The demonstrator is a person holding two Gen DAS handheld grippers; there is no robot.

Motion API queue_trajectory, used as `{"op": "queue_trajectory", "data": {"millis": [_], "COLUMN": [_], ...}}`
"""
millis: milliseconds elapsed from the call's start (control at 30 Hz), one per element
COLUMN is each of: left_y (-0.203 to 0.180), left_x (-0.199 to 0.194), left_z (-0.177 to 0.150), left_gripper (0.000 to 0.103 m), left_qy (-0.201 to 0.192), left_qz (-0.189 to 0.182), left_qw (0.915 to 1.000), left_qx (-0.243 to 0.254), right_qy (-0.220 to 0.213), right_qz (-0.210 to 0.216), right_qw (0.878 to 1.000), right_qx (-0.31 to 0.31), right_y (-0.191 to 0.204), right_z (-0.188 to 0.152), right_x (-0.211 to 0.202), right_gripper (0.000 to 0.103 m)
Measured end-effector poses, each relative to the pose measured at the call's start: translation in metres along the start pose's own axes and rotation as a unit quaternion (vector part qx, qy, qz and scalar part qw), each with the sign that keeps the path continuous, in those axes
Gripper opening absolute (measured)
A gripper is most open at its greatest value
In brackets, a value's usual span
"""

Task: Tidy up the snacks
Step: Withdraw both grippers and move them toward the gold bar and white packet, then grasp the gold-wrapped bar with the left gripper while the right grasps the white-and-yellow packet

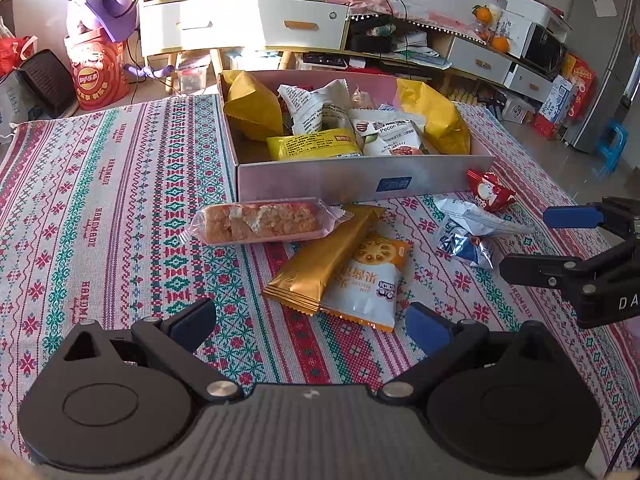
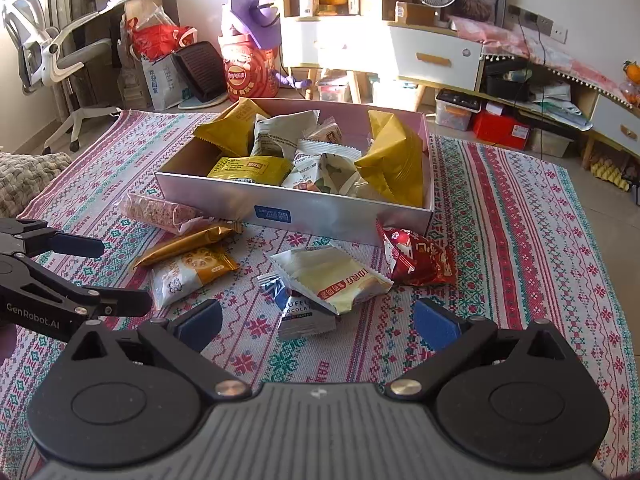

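We're mid-sort: the box [image 1: 320, 184] on the patterned cloth [image 1: 100, 200] already holds a heap of packets, and 6 more lie loose in front of it. Our left gripper [image 1: 312, 322] hovers spread wide, grasping nothing, right over the gold bar [image 1: 324, 256] and the white-and-orange packet [image 1: 370, 280] tucked partly under it. Just beyond, touching the box wall, sits the pink-wrapped cake [image 1: 260, 220]. Our right gripper [image 2: 318, 322] is released too, empty, above the cream packet [image 2: 332, 276] that overlaps the truffle chocolate packet [image 2: 304, 312]; the red packet [image 2: 416, 256] lies beside them. Next, we reckon, each gripper drops and pinches its top packet cleanly, without dragging the one beneath along.
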State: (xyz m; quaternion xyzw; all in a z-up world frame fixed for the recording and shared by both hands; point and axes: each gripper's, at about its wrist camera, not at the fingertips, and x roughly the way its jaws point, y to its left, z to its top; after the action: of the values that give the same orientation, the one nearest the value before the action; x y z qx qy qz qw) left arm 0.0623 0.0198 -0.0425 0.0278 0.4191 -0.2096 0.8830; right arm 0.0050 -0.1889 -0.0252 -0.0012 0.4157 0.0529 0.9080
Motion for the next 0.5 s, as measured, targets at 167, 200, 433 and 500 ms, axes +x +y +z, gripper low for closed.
{"op": "queue_trajectory", "data": {"millis": [167,200,433,500], "left_y": [0.006,0.007,0.003,0.003], "left_x": [0.008,0.010,0.025,0.026], "left_z": [0.014,0.016,0.025,0.028], "left_gripper": [0.096,0.091,0.074,0.071], "left_qy": [0.000,0.002,0.020,0.021], "left_qz": [-0.010,-0.012,-0.025,-0.029], "left_qw": [0.9998,0.9997,0.9991,0.9988], "left_qx": [-0.019,-0.023,-0.028,-0.033], "right_qy": [-0.006,-0.007,-0.001,0.004], "right_qz": [0.001,0.000,-0.002,0.001], "right_qw": [1.000,0.999,0.993,0.989], "right_qx": [0.026,0.032,0.119,0.146], "right_y": [-0.002,-0.003,-0.020,-0.026], "right_z": [0.010,0.012,0.023,0.024], "right_x": [0.007,0.009,0.025,0.028], "right_gripper": [0.101,0.101,0.095,0.093]}}
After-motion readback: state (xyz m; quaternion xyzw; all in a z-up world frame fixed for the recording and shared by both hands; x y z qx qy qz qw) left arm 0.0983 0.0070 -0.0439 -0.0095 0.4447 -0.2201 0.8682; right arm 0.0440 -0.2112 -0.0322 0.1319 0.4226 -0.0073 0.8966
